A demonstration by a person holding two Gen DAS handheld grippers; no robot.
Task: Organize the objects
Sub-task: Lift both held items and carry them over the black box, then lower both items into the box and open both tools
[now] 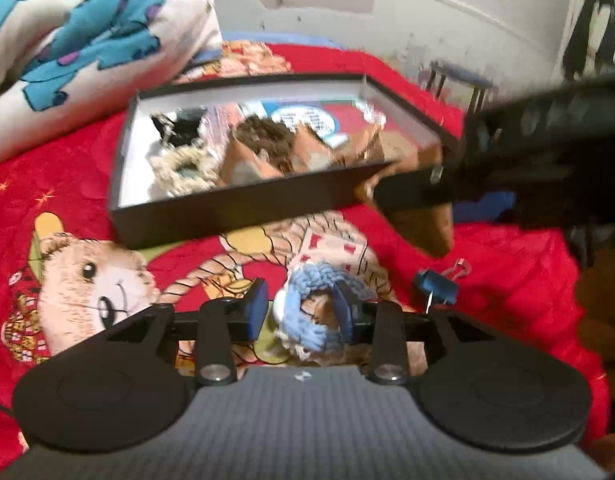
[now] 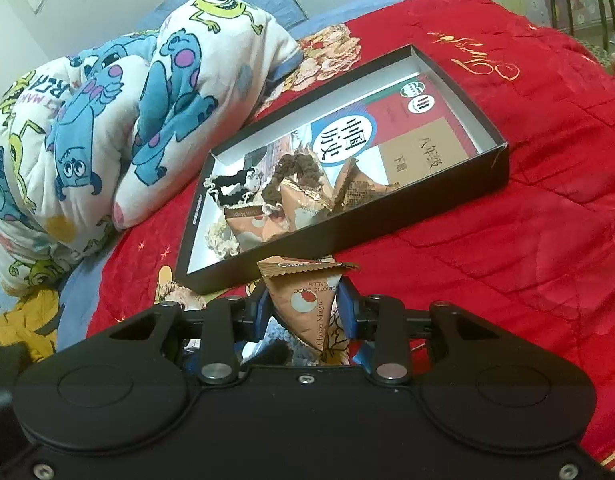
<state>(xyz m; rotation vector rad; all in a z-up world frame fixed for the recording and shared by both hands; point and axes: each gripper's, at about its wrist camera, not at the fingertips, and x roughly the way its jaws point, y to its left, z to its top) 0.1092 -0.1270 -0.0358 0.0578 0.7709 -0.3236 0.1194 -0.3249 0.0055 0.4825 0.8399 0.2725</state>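
Left gripper [image 1: 303, 306]: jaws parted around a blue crocheted ring [image 1: 313, 300] lying on the red bedspread [image 1: 507, 280], right pad seemingly inside the loop, no squeeze evident through the blur. Right gripper [image 2: 305, 306]: clenched on a brown triangular snack packet [image 2: 307, 300], held just short of the near wall of the black box [image 2: 503, 172]. Box contents: a book [image 2: 387, 120], more snack packets [image 2: 307, 204], crocheted rings in brown, cream and black-and-white. Blue binder clip [image 1: 435, 288] on the bedspread, just right of the left gripper. Cartoon-print blanket [image 2: 107, 120] bunched beside the box.
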